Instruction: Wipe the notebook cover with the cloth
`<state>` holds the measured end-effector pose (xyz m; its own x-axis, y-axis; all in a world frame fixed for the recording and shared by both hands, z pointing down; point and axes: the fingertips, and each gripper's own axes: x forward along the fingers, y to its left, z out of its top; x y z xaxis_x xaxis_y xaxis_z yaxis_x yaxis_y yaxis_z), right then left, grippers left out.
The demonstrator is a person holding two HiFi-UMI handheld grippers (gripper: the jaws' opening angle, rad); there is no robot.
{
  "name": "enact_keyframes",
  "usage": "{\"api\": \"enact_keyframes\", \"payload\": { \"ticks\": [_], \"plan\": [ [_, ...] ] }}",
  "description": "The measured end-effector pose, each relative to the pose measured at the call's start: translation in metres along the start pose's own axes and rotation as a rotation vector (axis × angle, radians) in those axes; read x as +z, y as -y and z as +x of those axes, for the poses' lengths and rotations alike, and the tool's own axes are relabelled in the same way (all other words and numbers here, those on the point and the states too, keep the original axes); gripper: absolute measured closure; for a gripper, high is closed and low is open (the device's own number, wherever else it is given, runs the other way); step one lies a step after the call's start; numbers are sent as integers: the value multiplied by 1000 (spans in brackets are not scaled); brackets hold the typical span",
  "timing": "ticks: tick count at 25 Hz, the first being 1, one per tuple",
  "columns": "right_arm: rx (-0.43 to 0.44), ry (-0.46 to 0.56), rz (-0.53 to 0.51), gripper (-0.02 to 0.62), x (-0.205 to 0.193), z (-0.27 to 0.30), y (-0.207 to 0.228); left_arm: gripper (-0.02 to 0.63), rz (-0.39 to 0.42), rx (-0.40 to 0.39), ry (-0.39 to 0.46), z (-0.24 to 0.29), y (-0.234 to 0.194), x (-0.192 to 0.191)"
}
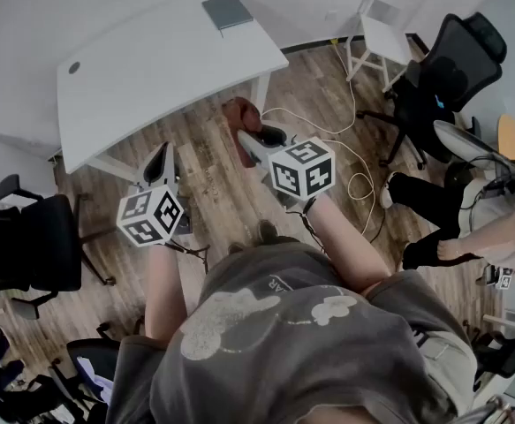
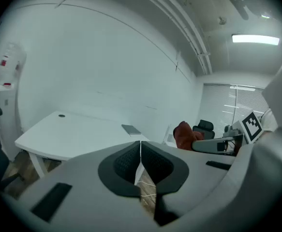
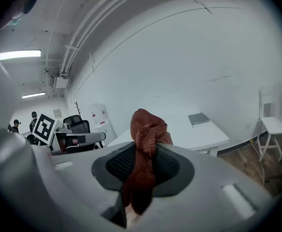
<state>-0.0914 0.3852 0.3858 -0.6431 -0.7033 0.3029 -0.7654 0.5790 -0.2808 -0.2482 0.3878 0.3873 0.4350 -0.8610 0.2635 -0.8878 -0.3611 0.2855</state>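
A grey notebook (image 1: 227, 11) lies flat near the far right corner of the white table (image 1: 142, 69); it also shows in the left gripper view as the notebook (image 2: 131, 129) and in the right gripper view as the notebook (image 3: 199, 118). My right gripper (image 1: 246, 135) is shut on a rust-red cloth (image 1: 241, 117), which bunches above the jaws and hangs below them as the cloth (image 3: 145, 153). My left gripper (image 1: 162, 159) is shut with nothing in it, its jaws touching (image 2: 140, 159). Both grippers are held over the floor in front of the table, well short of the notebook.
Black office chairs stand at the left (image 1: 29, 246) and at the right (image 1: 443, 69). A white chair (image 1: 382, 20) stands past the table's right end. A white cable (image 1: 345, 162) loops across the wooden floor. A seated person's legs (image 1: 434, 210) are at the right.
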Motion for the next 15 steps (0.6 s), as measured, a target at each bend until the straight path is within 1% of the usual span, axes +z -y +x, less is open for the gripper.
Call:
{"api": "enact_keyframes", "payload": {
  "ticks": [4, 8, 10, 15],
  "plan": [
    [-13, -6, -20, 500, -3, -2, -1, 608, -6, -9, 2, 3, 2, -5],
    [-10, -22, -31, 500, -10, -1, -7, 609, 26, 55, 23, -9, -10, -7],
    [-6, -31, -36, 500, -12, 0, -9, 609, 37, 64, 33, -13, -13, -5],
    [-8, -38, -26, 502, -14, 7, -10, 609, 0, 60, 44, -18, -22, -5]
  ]
}}
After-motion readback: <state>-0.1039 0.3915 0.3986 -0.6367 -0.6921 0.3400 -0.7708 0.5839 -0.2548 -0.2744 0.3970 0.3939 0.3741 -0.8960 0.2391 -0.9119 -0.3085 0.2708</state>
